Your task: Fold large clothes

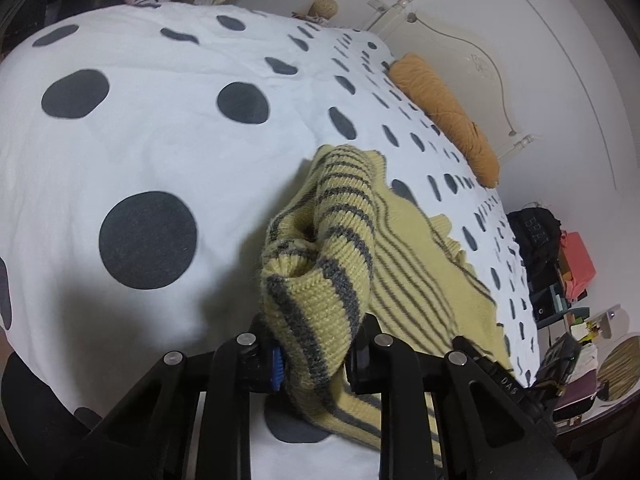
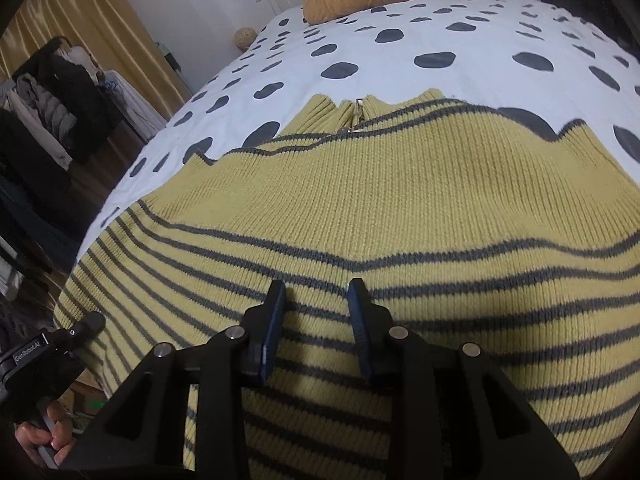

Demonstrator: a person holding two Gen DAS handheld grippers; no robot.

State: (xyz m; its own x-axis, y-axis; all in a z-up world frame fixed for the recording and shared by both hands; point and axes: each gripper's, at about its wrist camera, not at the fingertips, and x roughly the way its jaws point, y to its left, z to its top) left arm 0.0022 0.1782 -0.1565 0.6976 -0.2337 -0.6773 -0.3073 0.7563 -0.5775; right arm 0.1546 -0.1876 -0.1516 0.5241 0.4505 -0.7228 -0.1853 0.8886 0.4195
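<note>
A yellow knit sweater with grey stripes [image 2: 360,200] lies spread on the bed, its zip collar pointing away. My left gripper [image 1: 316,356] is shut on a bunched striped part of the sweater [image 1: 320,264], likely a sleeve, and holds it lifted above the spotted cover. My right gripper [image 2: 318,292] is open, its fingers apart just above the sweater's striped body, holding nothing. The left gripper also shows at the lower left of the right wrist view [image 2: 60,344], with the hand that holds it.
The bed has a white cover with dark grey spots [image 1: 160,120]. An orange-brown bolster [image 1: 444,108] lies by the white headboard [image 1: 472,56]. A clothes rack [image 2: 44,108] stands left of the bed. A cluttered table [image 1: 580,344] stands by the bed.
</note>
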